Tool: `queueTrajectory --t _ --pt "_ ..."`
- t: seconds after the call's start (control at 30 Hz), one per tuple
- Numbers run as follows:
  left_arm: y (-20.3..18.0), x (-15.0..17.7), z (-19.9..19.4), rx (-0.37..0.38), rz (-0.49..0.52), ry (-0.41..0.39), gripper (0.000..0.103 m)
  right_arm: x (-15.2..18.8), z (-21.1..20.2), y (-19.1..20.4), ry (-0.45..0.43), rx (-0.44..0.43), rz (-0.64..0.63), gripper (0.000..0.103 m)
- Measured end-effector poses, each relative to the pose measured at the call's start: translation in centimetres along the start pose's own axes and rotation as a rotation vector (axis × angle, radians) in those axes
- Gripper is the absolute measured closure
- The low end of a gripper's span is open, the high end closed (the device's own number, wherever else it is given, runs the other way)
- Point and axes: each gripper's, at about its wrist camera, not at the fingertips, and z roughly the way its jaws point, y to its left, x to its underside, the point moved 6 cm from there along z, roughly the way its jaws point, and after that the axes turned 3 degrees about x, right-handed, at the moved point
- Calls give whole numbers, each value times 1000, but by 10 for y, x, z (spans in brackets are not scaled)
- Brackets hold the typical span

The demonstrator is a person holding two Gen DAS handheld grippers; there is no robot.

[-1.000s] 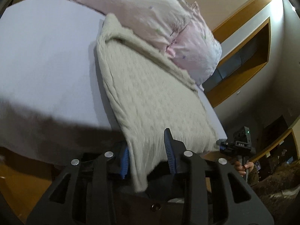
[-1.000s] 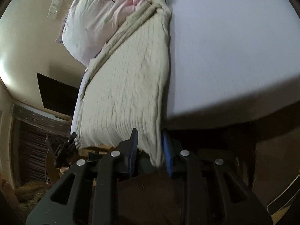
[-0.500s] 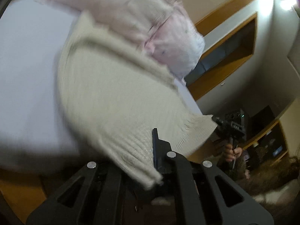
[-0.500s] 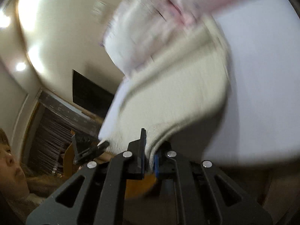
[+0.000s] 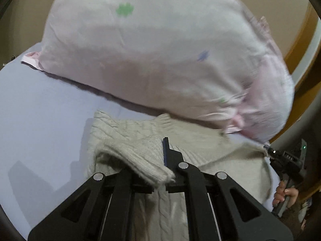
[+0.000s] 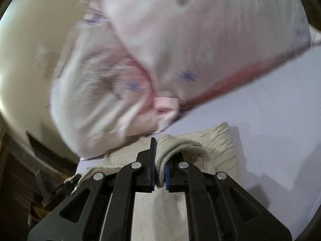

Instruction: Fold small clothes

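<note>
A cream cable-knit sweater (image 5: 128,132) lies on the pale lilac bed sheet (image 5: 40,120), doubled over so its hem lies near the top edge by the pillows. My left gripper (image 5: 158,160) is shut on one hem corner, low over the folded sweater. My right gripper (image 6: 159,170) is shut on the other hem corner of the sweater (image 6: 218,140). The fabric bulges out between and over the fingers. The other gripper and the hand holding it show at the right edge of the left wrist view (image 5: 289,164).
Two pale pink patterned pillows (image 5: 160,50) lie just beyond the sweater, also in the right wrist view (image 6: 180,50). A beige wall (image 6: 24,50) and a wooden frame (image 5: 301,60) stand behind them. The bed sheet (image 6: 270,120) stretches to the right.
Both grippers have carried the sweater's hem up from the bed's near edge and forward to the pillows, folding the sweater in half. Both stayed shut on the hem.
</note>
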Motion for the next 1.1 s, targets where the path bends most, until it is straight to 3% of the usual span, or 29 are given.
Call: queueTrajectory --t 0.1,0.2,0.23,0.27,0.33,0.37,0.43,0.57,0.67,0.7,0.8,0.83,0.9,0.97,1.03,1.1 --pt "12 3 12 9 -37 36 97 5 15 -11 57 46 62 90" --pt "20 2 11 66 -114 77 89 8 20 -8 68 28 67 58" --pt "21 3 4 70 -121 74 76 7 13 -4 48 30 55 40" --pt "20 2 -5 67 -113 59 54 6 4 0 20 38 39 21" --pt "18 0 -29 68 -86 -5 23 8 -15 11 -27 23 0 13" --pt "17 0 -45 77 -76 -45 19 9 -23 14 -36 12 -17 13" --pt "24 6 -59 77 -84 -47 19 14 -36 15 -43 -13 -33 11" --pt "48 29 -56 39 -122 48 21 23 -40 7 -15 -40 -11 10" --pt "57 45 -48 74 -176 112 30 29 -42 3 10 -54 17 10" --pt "57 46 -48 83 -181 94 31 32 -45 0 13 -59 19 10" --pt "56 51 -44 119 -229 96 56 35 -43 -1 21 -84 28 10" --pt "57 57 -36 170 -298 145 84 36 -46 -1 25 -99 29 10" --pt "62 60 -33 214 -394 140 85 37 -51 -2 29 -121 31 10" --pt "48 50 -40 283 -419 104 87 37 -59 -3 28 -143 30 10" --pt "23 38 -51 338 -392 66 87 33 -70 -6 11 -157 21 10" --pt "-27 19 -62 417 -311 36 88 28 -83 -11 -17 -166 18 10"
